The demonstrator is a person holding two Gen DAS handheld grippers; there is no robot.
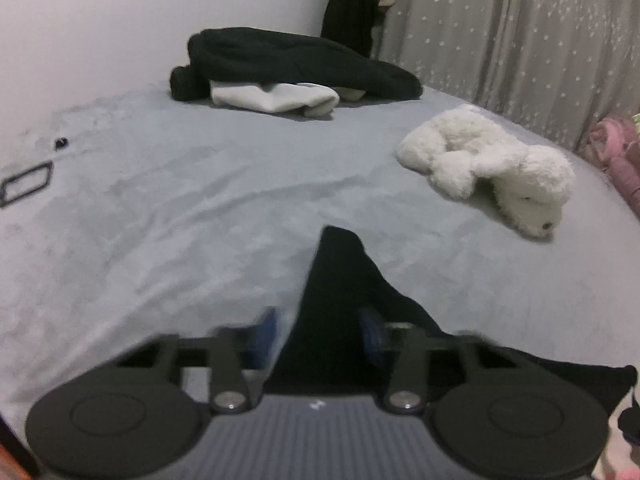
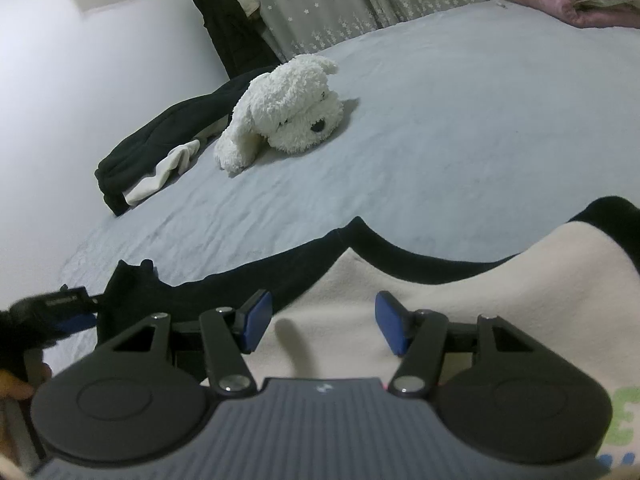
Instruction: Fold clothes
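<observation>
Bedding comes first: a wide pale grey-blue bed sheet (image 1: 200,208) carries everything, laid out flat enough to serve as a folding surface. Nearest the cameras lies the task's garment, a cream fleece top with a black trim and sleeve (image 2: 460,300), spread across the near edge of the bed, with its cream panel facing up and the black border running along the far side. That spread suits folding, though whether it is being opened out or partway folded cannot be judged from these views.

Farther back, a heap of black and white clothes (image 1: 288,68) sits near the wall, and a fluffy white toy dog (image 1: 492,168) lies well apart from it on its side (neither touches the garment in hand).

Left gripper (image 1: 320,326) has a peaked corner of the black fabric rising between its blue pads; the pads are blurred and look to stand just off the cloth, so I cannot tell whether it is pinching. Right gripper (image 2: 322,322) hovers over the cream panel with its jaws wide apart, holding nothing; a shadow falls on the fleece between them.
</observation>
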